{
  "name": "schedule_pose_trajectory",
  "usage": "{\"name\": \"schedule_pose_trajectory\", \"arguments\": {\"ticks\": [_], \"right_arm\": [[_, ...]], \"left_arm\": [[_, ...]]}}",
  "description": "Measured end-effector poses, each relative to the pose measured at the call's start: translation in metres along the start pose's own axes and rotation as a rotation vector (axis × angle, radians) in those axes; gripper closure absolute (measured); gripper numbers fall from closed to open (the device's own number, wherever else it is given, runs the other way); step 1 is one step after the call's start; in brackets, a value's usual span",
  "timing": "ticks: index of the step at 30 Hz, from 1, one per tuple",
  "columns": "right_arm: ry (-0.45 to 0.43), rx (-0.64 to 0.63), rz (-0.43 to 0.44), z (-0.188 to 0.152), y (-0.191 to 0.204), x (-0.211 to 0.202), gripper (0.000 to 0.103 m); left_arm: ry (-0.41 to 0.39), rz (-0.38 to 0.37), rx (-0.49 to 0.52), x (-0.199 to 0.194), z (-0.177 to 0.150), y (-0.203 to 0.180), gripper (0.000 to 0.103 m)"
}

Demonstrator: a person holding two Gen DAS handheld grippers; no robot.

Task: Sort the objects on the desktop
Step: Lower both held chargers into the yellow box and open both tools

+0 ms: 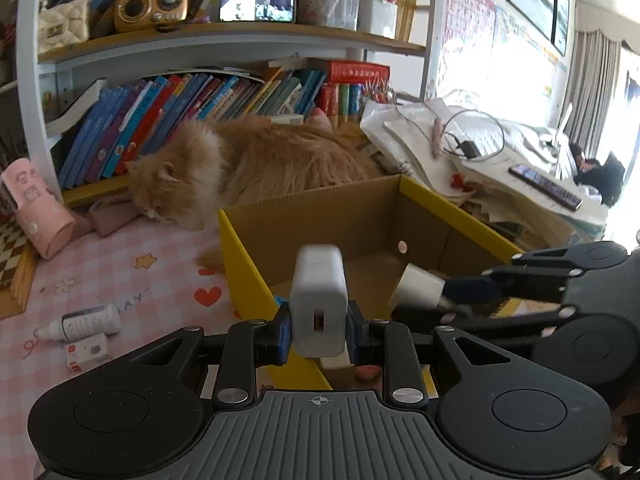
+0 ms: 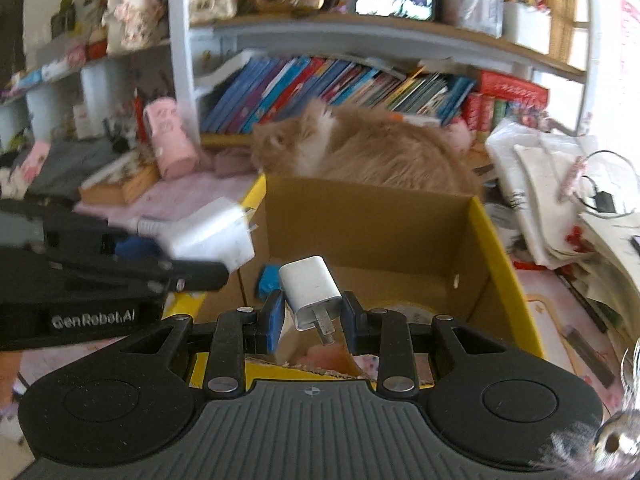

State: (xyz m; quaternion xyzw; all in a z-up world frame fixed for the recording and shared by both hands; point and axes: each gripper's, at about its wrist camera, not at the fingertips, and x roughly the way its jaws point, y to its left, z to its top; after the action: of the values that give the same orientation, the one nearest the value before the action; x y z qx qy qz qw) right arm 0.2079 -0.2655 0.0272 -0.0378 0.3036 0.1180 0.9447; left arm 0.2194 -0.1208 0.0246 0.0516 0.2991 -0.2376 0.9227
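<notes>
The left gripper is pinching a white power adapter between its fingers, holding it upright over the near edge of the yellow cardboard box. The right gripper is clamping a smaller white USB charger, tilted, above the same box, while an orange cat is lying just behind it.
</notes>
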Motion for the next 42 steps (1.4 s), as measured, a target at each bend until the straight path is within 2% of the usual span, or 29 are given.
{"name": "schedule_pose_trajectory", "arguments": {"ticks": [6,9,17,21,27,30,33,38,42], "right_arm": [[0.061,-0.036,0.031,-0.005,-0.005,0.026,0.075],[0.075,-0.044,0.032,-0.005,-0.009,0.034,0.075],[0.111,0.027,0.137,-0.004,-0.024,0.044,0.075],[0.105,0.038,0.135,-0.005,-0.027,0.042,0.067],[0.081,0.050,0.140,-0.005,-0.031,0.037,0.059],[0.050,0.060,0.134,-0.002,-0.034,0.030,0.053],[0.013,0.075,0.105,0.000,-0.037,0.022,0.039],[-0.040,0.100,0.053,0.002,-0.044,0.008,0.037],[-0.055,0.125,0.032,0.001,-0.048,0.001,0.036]], "left_arm": [[0.040,0.026,0.062,0.021,0.005,-0.012,0.078],[0.054,0.032,0.039,0.028,0.006,-0.011,0.078],[0.083,0.043,0.043,0.040,0.010,-0.015,0.078],[0.068,0.055,0.053,0.039,0.011,-0.018,0.075],[0.013,0.079,0.061,0.031,0.015,-0.023,0.062],[-0.029,0.100,0.040,0.021,0.018,-0.022,0.046],[-0.063,0.116,0.013,0.011,0.020,-0.021,0.032],[-0.104,0.135,-0.020,-0.005,0.021,-0.019,0.024],[-0.120,0.142,-0.027,-0.015,0.020,-0.020,0.023]]}}
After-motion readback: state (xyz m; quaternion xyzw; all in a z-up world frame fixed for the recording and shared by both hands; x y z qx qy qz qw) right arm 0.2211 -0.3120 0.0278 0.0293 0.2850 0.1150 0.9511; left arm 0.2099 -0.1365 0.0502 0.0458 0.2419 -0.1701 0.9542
